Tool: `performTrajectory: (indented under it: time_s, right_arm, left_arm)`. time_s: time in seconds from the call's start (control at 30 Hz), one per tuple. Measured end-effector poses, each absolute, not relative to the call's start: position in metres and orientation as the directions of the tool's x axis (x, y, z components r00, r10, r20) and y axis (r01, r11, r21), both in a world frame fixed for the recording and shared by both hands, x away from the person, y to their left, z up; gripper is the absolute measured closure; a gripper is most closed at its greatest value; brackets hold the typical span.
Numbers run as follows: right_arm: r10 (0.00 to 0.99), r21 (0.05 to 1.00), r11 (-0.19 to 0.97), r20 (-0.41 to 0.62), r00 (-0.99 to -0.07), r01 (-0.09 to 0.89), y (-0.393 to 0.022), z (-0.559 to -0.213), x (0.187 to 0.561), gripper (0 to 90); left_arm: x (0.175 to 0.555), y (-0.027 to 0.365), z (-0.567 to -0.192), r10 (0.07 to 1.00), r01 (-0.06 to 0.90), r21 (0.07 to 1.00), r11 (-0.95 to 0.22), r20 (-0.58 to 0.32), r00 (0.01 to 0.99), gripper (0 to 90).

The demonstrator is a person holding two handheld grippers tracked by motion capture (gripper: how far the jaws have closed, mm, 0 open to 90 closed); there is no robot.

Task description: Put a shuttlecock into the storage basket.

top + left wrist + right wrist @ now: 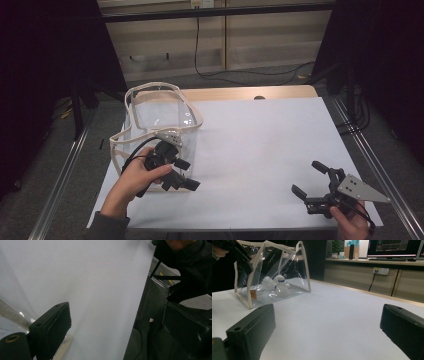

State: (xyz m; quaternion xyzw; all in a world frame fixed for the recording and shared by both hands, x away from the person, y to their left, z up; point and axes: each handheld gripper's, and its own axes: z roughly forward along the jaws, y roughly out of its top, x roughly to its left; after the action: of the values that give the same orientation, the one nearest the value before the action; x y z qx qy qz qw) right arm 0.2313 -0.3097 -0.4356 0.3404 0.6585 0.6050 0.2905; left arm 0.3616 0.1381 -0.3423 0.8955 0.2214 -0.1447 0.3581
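Two grippers over white sheet (260,145); left gripper (186,174) at table's left, just beside near edge of clear pouch (150,115), jaws apart, nothing between them; one jaw visible in left gripper view, above sheet. Right gripper (310,177) at near right corner, well apart from pouch, jaws wide, empty; same wide gap in right gripper view. Pouch (272,272) upright on sheet at far left, cream trim, top open; two white shuttlecocks (277,285) lying inside on its floor, touching each other.
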Motion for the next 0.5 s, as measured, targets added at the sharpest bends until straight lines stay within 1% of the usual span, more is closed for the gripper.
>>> performTrajectory:
  time_s: [0.5]
  right_arm:
    - [0.802, 0.995, 0.038, 0.025, -0.597, 0.092, -0.310, -0.435, 0.231, 0.0]
  left_arm:
    - [0.357, 0.149, -0.351, 0.305, 0.524, 0.591, -0.613, -0.436, 0.847, 8.3]
